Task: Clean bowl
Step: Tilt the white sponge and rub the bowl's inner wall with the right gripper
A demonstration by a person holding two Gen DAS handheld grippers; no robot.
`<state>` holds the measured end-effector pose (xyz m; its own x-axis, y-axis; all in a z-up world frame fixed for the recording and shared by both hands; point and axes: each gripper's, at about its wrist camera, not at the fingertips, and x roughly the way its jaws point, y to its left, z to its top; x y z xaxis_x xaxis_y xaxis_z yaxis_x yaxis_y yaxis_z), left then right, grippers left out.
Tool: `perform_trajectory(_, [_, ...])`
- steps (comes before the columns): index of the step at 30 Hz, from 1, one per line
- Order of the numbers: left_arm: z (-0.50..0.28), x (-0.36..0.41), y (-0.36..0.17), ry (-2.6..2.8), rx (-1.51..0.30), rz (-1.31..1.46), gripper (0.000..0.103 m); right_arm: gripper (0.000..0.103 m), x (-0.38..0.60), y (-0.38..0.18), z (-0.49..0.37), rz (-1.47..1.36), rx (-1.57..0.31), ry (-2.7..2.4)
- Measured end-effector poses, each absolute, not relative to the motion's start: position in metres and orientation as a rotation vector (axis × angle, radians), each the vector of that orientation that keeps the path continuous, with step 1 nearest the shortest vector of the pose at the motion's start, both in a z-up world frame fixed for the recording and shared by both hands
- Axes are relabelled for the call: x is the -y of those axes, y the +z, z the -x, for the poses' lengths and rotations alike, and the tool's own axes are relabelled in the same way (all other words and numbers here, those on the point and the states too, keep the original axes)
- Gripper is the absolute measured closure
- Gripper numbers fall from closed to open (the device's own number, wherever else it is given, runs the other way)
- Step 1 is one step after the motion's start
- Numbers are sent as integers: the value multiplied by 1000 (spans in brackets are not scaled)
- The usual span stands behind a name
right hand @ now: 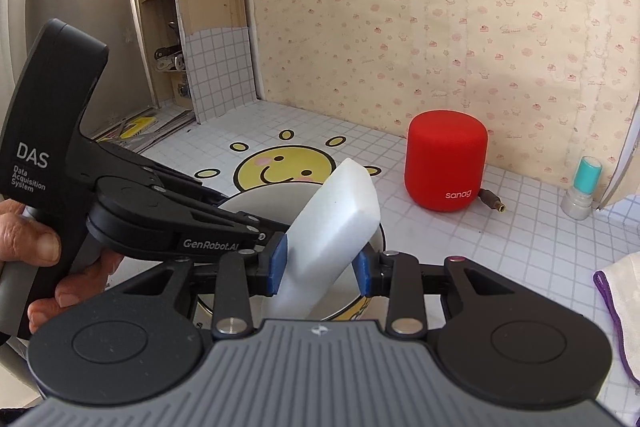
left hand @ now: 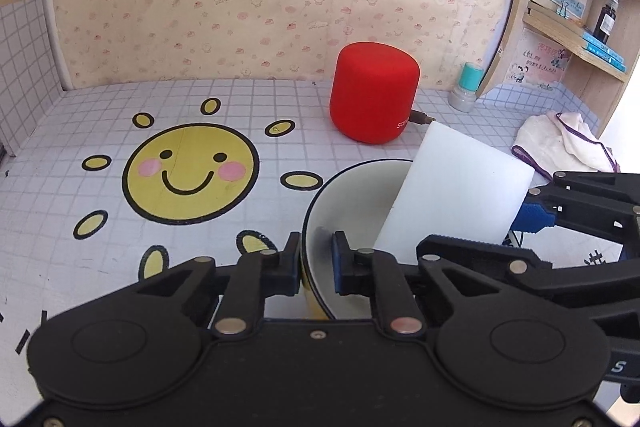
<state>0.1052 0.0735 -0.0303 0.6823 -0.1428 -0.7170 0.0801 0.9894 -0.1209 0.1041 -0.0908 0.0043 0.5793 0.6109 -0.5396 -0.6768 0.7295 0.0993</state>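
A white bowl (left hand: 352, 195) with a dark rim and a yellow outside stands tilted on the gridded table. My left gripper (left hand: 316, 265) is shut on its near rim, one finger inside and one outside. A white sponge block (right hand: 334, 223) leans into the bowl (right hand: 256, 205). My right gripper (right hand: 320, 267) is shut on it, with its blue pads (right hand: 279, 263) pressing both sides. In the left wrist view the sponge (left hand: 460, 187) comes in from the right and covers the bowl's right side.
A red speaker (left hand: 374, 91) with a loose cable plug stands behind the bowl. A teal-capped bottle (left hand: 466, 87) and a white cloth with a purple edge (left hand: 560, 143) lie near the wooden shelf (left hand: 576, 39). A sun sticker (left hand: 190, 173) marks the table. A person's hand (right hand: 40, 243) holds the left gripper.
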Motion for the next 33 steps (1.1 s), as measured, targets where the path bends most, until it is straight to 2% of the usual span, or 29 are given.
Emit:
perform_trajectory(3, [-104,-74,-30,-109,-815,93,89,67,94,5,-105,95,-588,757])
perform_trajectory(7, [-102,-71,-29,-63,-829,109,91,74,93,8,-103,110,-582,746])
perform_trajectory(25, [-79,-63,-29,50,-828,150,90,76,84,13,-102,164,-554,700])
perform_trajectory(33, [-78,-65,-30,45,-827,170,90,81,77,16,-109,122,-569,738])
